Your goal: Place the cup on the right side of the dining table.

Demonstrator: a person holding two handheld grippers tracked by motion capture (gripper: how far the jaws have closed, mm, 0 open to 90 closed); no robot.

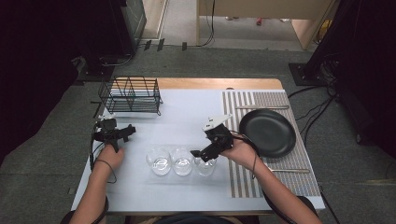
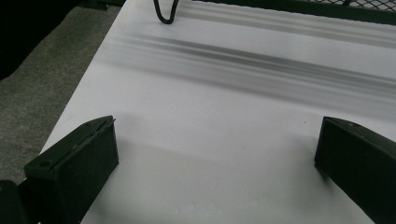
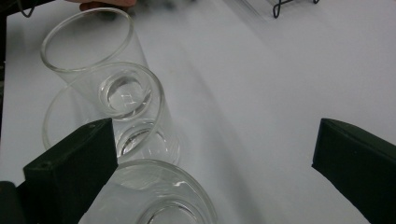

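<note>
Right gripper [image 1: 201, 154] fingers spread wide, gripping nothing, straddling the nearest glass [image 3: 154, 196] to take it; left gripper [image 1: 122, 132] fingers open, empty.

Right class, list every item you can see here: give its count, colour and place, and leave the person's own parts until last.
Clear drinking glasses: three, transparent, a row at the table's near middle.
Black round plate: one, on the striped placemat, right.
Metal cutlery: two pieces, silver, beyond and before the plate.
Black wire rack: one, far left.
White table: one.
Left hand-held gripper: black, open, left of the glasses.
Right hand-held gripper: black, open, at the rightmost glass.
</note>
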